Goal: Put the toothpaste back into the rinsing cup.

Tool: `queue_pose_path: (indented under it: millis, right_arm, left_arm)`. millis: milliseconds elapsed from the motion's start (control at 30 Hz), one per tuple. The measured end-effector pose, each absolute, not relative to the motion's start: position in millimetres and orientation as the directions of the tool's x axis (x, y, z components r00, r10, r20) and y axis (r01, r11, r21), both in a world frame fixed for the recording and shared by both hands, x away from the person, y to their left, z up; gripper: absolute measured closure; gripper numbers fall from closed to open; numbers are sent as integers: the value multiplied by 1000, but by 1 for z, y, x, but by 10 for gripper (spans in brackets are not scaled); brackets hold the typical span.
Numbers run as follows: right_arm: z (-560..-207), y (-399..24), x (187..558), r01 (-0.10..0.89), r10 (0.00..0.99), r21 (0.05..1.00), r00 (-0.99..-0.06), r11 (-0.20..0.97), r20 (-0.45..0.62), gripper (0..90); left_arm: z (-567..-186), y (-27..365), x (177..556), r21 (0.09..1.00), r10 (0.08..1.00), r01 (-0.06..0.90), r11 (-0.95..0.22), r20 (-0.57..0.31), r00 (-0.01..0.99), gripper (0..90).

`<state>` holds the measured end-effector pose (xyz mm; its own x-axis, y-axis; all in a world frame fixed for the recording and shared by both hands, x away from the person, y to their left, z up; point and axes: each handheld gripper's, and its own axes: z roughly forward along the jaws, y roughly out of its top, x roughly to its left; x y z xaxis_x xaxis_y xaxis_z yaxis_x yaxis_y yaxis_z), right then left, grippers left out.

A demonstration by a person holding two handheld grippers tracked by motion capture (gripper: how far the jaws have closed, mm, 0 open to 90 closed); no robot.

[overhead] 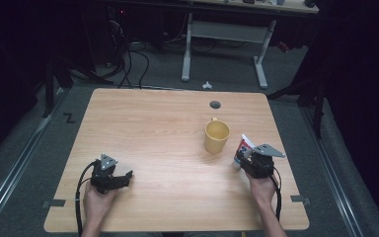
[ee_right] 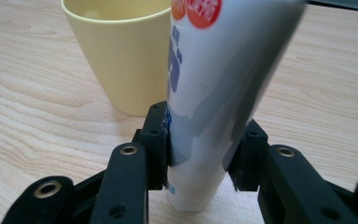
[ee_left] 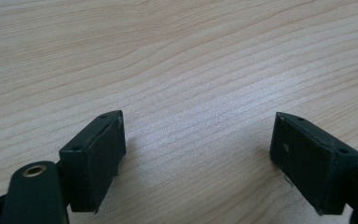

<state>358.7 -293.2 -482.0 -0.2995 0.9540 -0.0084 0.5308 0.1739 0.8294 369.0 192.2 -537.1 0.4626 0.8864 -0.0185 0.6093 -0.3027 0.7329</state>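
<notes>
A wooden table [overhead: 168, 148] is seen from above, with a yellow cup [overhead: 216, 136] standing upright on its right half; every place below is given from that cup.

Just to the right of the cup, and slightly nearer the person, a white tube [overhead: 243, 149] with red and blue printing is held in the right gripper [overhead: 250, 160]. In the high view the tube rises tilted out of the gripper, its upper end leaning toward the cup without touching it. In the right gripper view the tube [ee_right: 214, 93] is seen clamped between the two black jaws, which are pressed against its lower body from both sides; its capped end pokes out below the pads [ee_right: 157, 140], toward the tabletop. The cup [ee_right: 121, 51] is seen directly behind the tube and a little to its left in that view, close by, with a narrow gap that cannot be judged exactly. The right hand [overhead: 262, 187] is wrapped around the gripper body, and a cable trails back along the forearm.

Well to the left of the cup, near the front edge of the table, the left gripper [overhead: 123, 178] is held by the left hand [overhead: 97, 200]. In the left gripper view its jaws are spread wide apart, with bare wood grain [ee_left: 191, 93] between them and nothing gripped.

Beyond the cup, a small dark round grommet [overhead: 215, 104] is set into the tabletop.
</notes>
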Motion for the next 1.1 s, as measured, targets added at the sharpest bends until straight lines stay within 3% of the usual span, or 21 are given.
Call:
queue_pose_path:
  millis: [667, 1100]
  right_arm:
    - [-443, -320, 349, 515, 925, 845, -374, 146, 68, 657]
    - [-395, -316, 363, 462, 889, 873, -450, 157, 78, 658]
  left_arm:
    - [-537, 192, 369, 733, 887, 609, -303, -18, 462, 189]
    - [-537, 192, 369, 733, 887, 609, -302, -18, 461, 191]
